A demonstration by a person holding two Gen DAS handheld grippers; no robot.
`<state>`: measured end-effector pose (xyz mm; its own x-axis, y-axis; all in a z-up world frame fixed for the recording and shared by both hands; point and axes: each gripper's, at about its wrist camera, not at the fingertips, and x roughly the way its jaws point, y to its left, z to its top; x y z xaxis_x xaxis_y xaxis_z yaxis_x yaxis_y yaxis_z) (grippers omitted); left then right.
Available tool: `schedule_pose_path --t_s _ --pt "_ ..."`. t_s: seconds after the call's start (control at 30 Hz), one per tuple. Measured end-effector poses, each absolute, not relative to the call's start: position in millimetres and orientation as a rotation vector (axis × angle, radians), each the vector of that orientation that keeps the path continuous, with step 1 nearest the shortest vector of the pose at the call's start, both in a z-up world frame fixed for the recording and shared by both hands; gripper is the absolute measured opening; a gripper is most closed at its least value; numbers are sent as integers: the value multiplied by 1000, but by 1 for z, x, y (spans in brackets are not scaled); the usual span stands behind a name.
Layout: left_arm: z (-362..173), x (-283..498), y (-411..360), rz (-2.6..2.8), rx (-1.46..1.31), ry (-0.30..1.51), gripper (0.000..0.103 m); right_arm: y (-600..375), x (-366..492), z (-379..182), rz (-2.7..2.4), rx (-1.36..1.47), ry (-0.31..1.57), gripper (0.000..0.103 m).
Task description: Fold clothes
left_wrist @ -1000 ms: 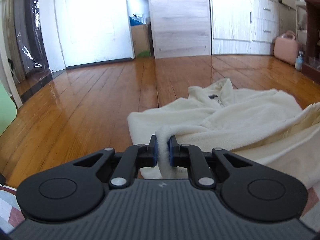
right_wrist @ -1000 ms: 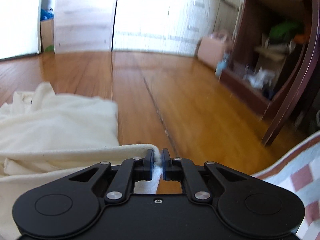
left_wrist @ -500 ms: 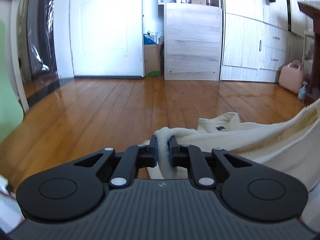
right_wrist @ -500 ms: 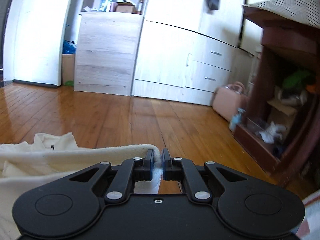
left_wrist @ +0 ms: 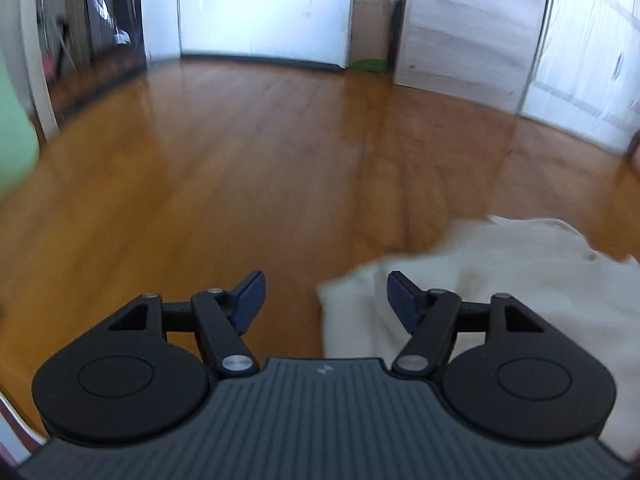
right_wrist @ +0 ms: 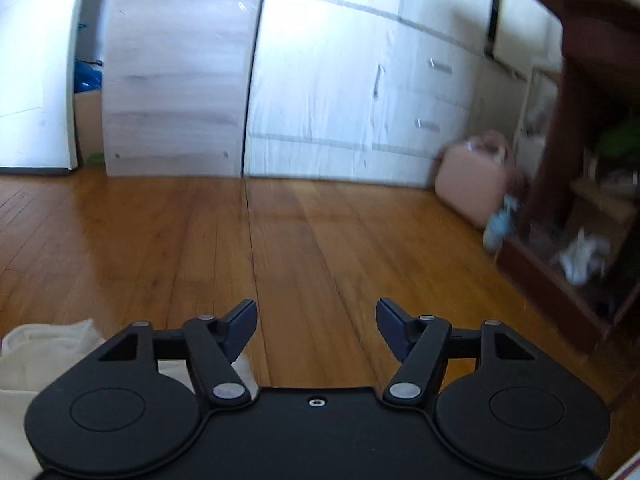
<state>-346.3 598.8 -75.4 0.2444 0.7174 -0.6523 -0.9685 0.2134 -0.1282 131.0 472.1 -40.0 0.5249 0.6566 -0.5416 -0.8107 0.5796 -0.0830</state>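
Left wrist view alone shows a white door (left_wrist: pixel 260 8) and most of the cream fleece garment (left_wrist: pixel 500 272), lying crumpled on the glossy wooden plank floor (left_wrist: pixel 220 168). Right wrist view alone shows a pink case (right_wrist: pixel 472 184) beside a dark wooden shelf unit (right_wrist: pixel 580 200); only a garment corner appears at lower left. The left gripper (left_wrist: pixel 324 292) tilts downward, jaws opening, pads clear of the garment's edge below them. The right gripper (right_wrist: pixel 316 320) tilts downward, jaws opening, over bare floor.
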Motion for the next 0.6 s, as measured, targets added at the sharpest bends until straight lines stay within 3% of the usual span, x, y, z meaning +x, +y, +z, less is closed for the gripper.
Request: schedule_pose_path --t_s 0.23,0.47,0.6 --pt "-129 -387 532 1108 -786 463 67 414 138 -107 1042 -426 672 70" --pt "-136 -370 516 952 -662 465 67 363 153 -119 1125 -227 862 70" --pt "-147 -365 519 976 -674 553 68 326 147 -134 1120 -156 932 71"
